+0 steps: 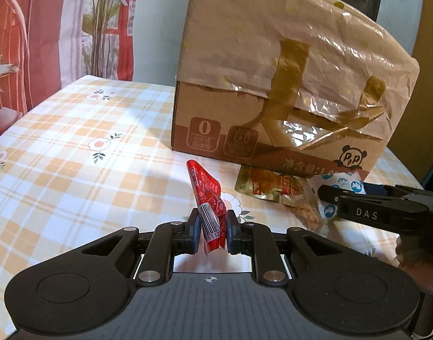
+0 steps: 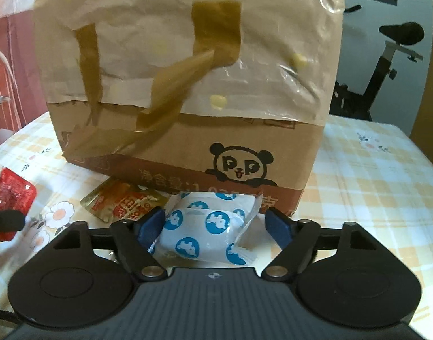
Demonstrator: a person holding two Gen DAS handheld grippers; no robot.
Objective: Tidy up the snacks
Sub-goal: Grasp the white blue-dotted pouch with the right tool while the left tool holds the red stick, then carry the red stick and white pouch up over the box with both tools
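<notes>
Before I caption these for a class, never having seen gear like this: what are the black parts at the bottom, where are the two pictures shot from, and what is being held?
The black parts are two hand-held grippers, one in each of a person's hands, each with a camera looking along its jaws. One picture is from the left gripper, the other from the right gripper. The left one is shut on a red snack packet, held upright. The right one is open, its jaws either side of a white packet with blue dots. A gold and red packet lies beside it on the checked tablecloth, in front of a taped cardboard box.
</notes>
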